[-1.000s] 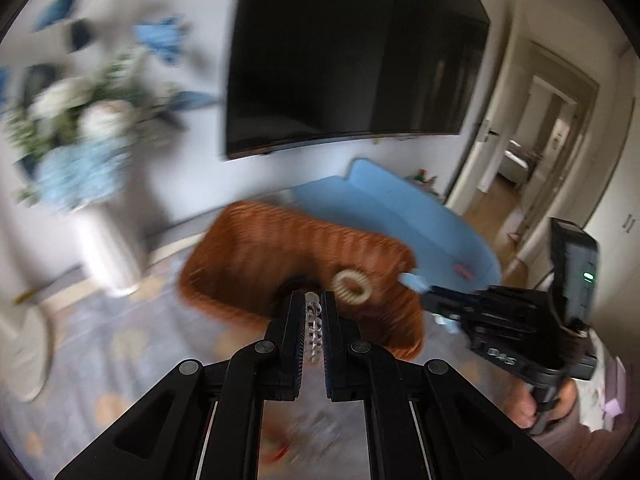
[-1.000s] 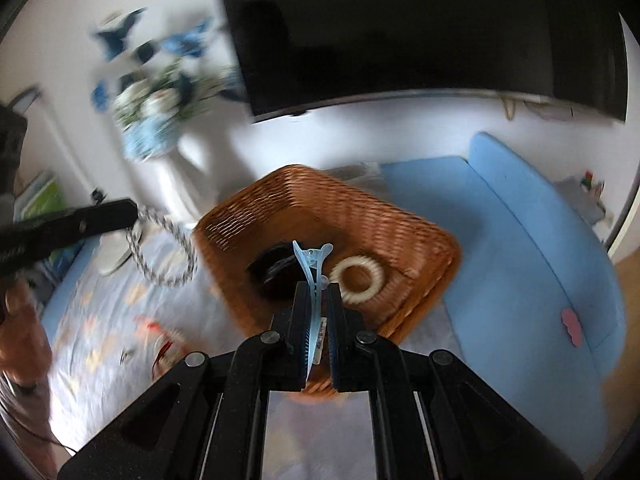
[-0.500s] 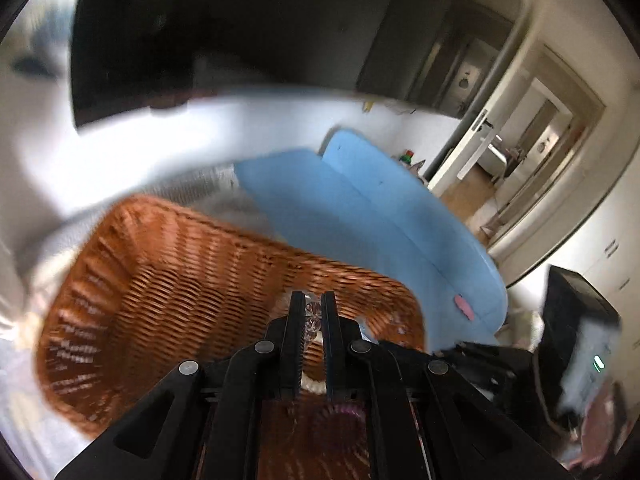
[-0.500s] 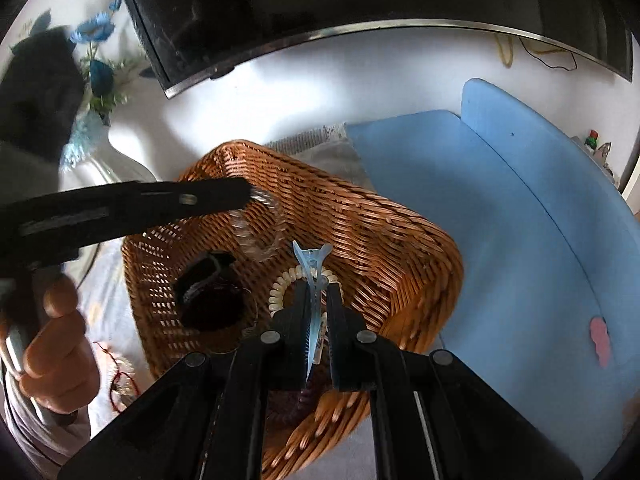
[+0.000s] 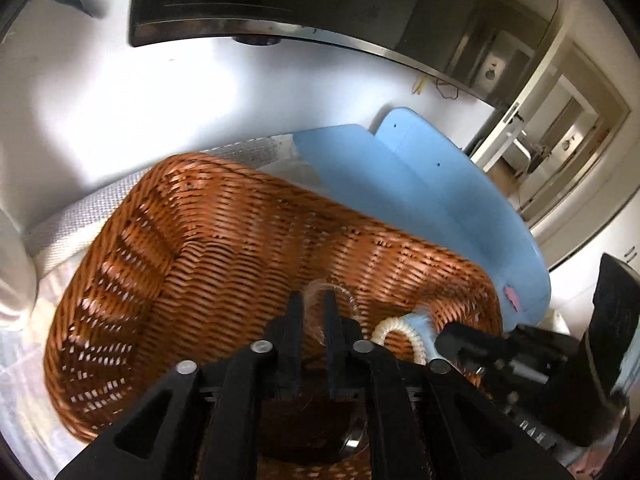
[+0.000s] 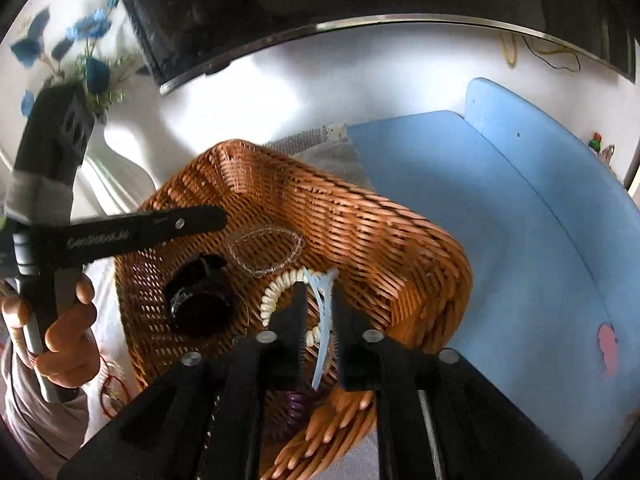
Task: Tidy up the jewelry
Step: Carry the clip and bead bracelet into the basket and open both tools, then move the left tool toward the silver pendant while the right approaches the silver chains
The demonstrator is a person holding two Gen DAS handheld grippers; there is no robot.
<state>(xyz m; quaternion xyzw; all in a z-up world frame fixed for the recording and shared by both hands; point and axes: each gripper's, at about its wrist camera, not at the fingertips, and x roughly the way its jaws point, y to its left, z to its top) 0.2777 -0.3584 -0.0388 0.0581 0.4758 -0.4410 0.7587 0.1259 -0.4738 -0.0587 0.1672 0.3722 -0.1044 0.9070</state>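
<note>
Both tongs have just been opening over the wicker basket [image 6: 360, 224]. The right tongs [image 6: 318, 300] stand narrowly parted, the pale blue hair clip [image 6: 325, 320] loose between them; the left tongs [image 5: 313, 308] likewise around a blurred clear bracelet [image 5: 332, 294]. Best, I judge, to widen further and let each piece drop inside before lifting away.

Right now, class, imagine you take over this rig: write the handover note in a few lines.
Left gripper: jaws have just been opening; clear bead bracelet loose at its tips, inside the wicker basket.
Right gripper: jaws have just been opening; blue hair clip loose between them, over the basket.
Done: white spiral hair tie and purple spiral tie lie in the basket.
Left: lift both grippers clear; a red loop outside the basket is probably next.
</note>
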